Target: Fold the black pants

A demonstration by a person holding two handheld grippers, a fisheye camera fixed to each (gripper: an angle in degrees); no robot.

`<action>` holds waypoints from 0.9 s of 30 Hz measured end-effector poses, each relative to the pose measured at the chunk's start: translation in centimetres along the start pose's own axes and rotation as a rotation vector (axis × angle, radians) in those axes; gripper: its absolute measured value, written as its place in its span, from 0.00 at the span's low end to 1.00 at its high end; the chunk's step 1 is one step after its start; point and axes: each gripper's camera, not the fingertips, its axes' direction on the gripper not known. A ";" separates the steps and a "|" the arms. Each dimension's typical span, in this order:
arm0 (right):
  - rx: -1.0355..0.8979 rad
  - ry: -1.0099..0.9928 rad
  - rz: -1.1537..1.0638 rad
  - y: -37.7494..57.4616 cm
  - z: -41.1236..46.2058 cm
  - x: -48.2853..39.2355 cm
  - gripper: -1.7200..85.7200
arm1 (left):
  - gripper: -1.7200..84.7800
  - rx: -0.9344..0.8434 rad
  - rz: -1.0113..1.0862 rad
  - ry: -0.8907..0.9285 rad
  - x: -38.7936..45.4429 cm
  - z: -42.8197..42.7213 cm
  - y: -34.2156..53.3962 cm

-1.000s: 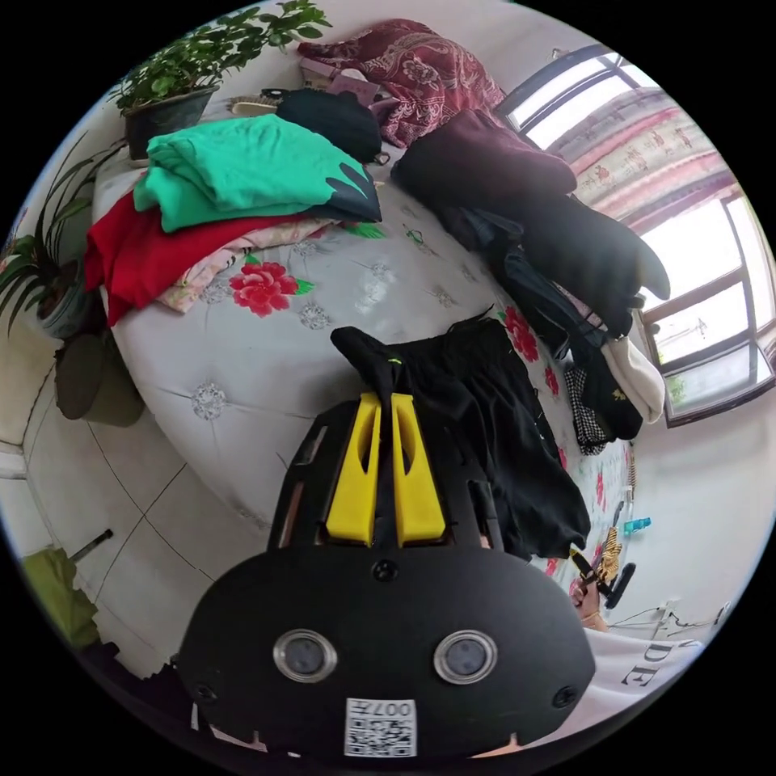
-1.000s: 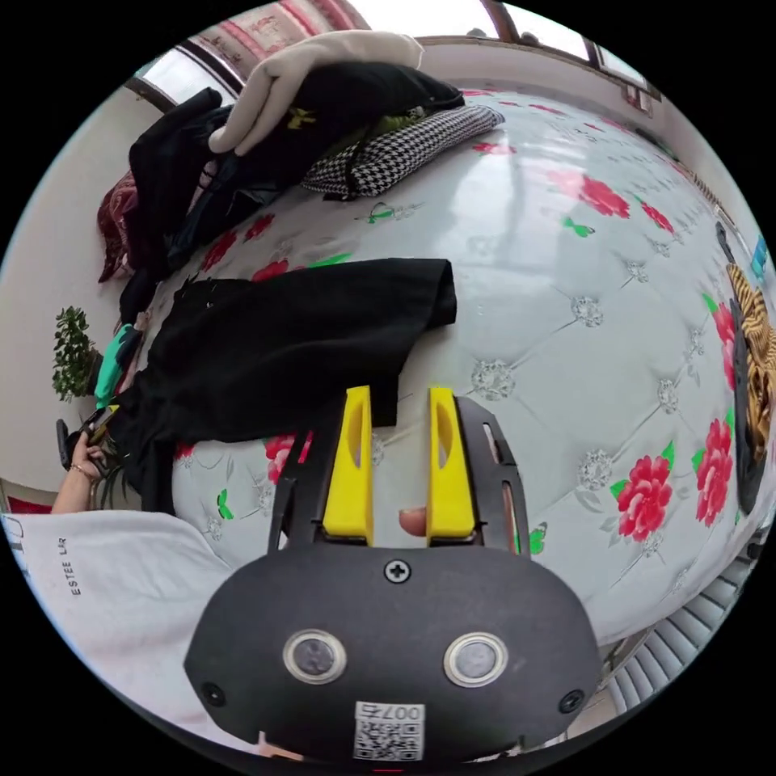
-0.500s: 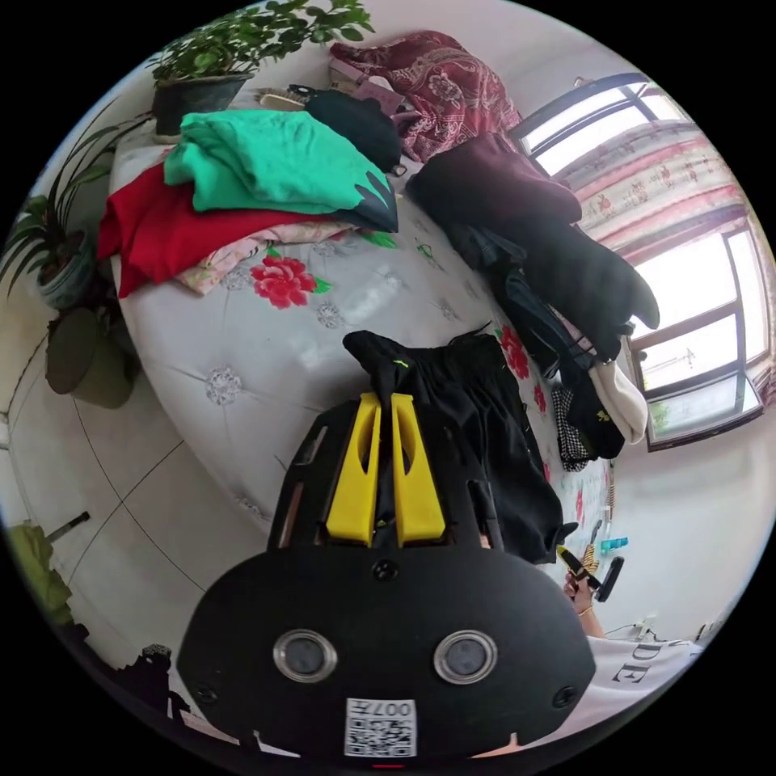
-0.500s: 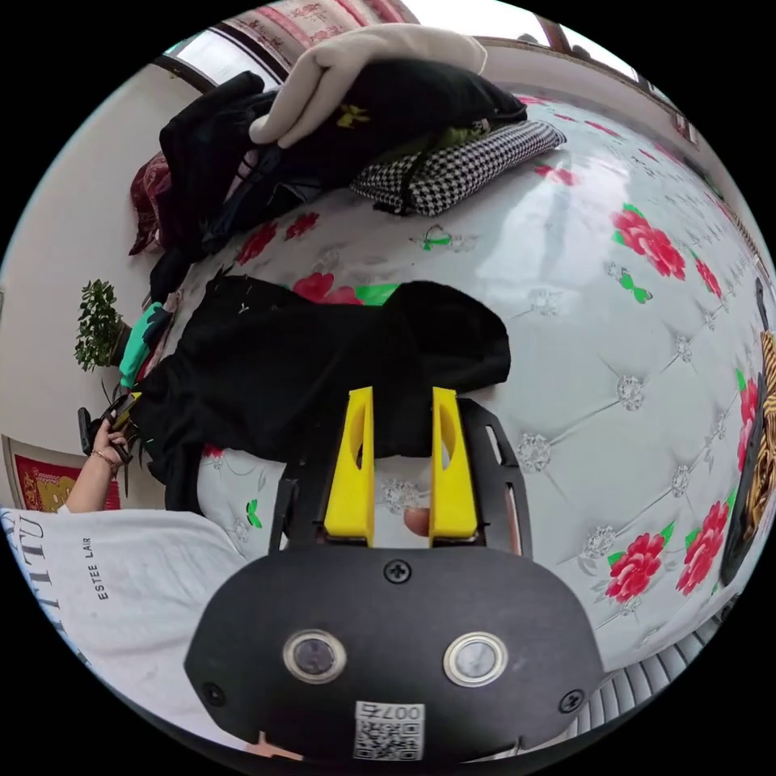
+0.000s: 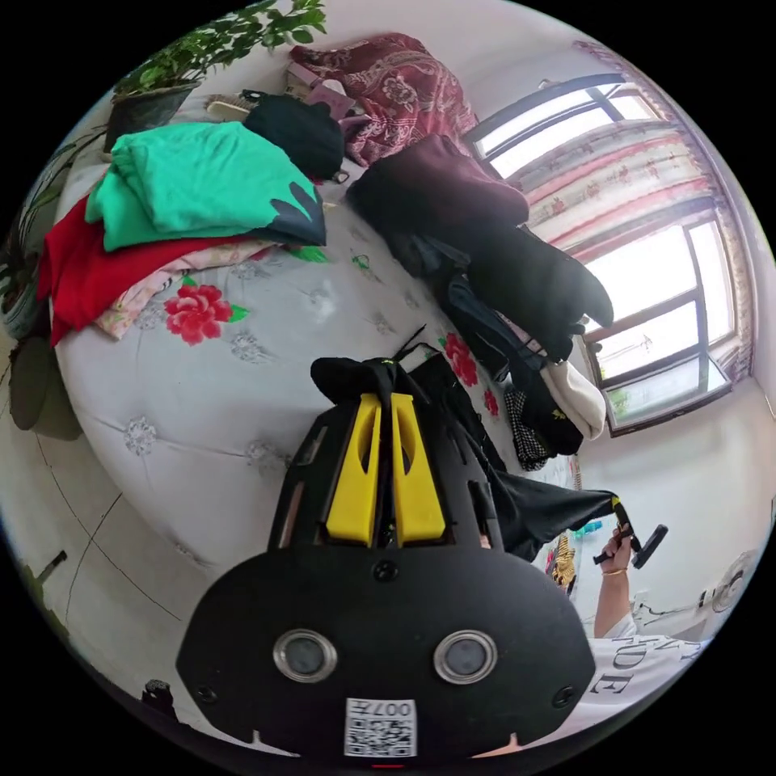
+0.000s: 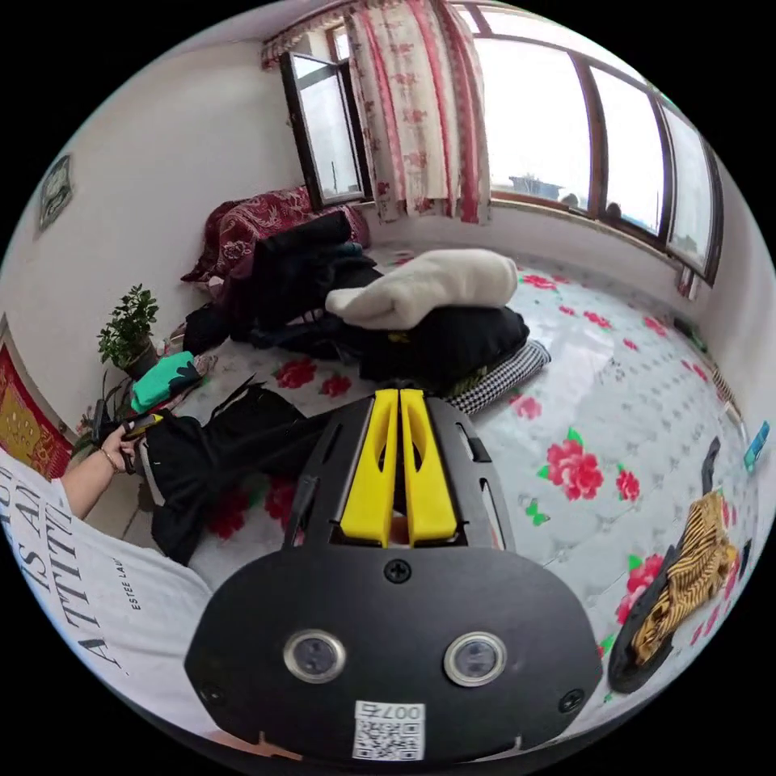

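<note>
The right gripper (image 6: 402, 396), spread over the leg end a moment ago, now pinches the black pants (image 6: 218, 453) and lifts, while the left gripper (image 5: 386, 400) keeps its pinch on the waist, so the fold has begun.

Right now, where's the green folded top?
Left gripper view, upper left: the green top sits atop a red garment on the floral bed, just below the potted plant. In the right gripper view it's small at far left.
</note>
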 end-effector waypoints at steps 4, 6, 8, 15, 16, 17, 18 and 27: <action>-0.065 0.083 0.036 2.8 0.7 1.4 0.03 | 0.01 -0.023 0.010 0.017 0.0 1.6 1.8; -0.295 0.124 0.236 7.8 5.1 4.3 0.04 | 0.01 -0.063 -0.007 -0.009 -1.2 2.6 2.9; -0.333 0.079 0.316 11.4 6.2 4.1 0.05 | 0.01 -0.073 -0.021 -0.001 -2.1 2.8 3.1; -0.337 -0.496 -0.263 12.1 9.4 -16.5 0.10 | 0.01 -0.107 0.071 -0.042 -0.6 4.3 0.9; -0.351 -0.547 -0.311 11.8 9.9 -18.3 0.11 | 0.01 -0.109 0.076 -0.045 -0.4 4.5 0.8; -0.383 -0.636 -0.390 11.5 11.0 -21.7 0.12 | 0.01 -0.111 0.083 -0.045 -0.2 4.8 0.7; -0.420 -0.702 -0.476 11.4 12.1 -25.1 0.12 | 0.01 -0.112 0.090 -0.043 -0.1 4.9 0.8; -0.625 -0.491 -0.823 16.5 18.7 -35.0 0.04 | 0.01 -0.136 0.085 -0.066 -1.5 4.5 3.0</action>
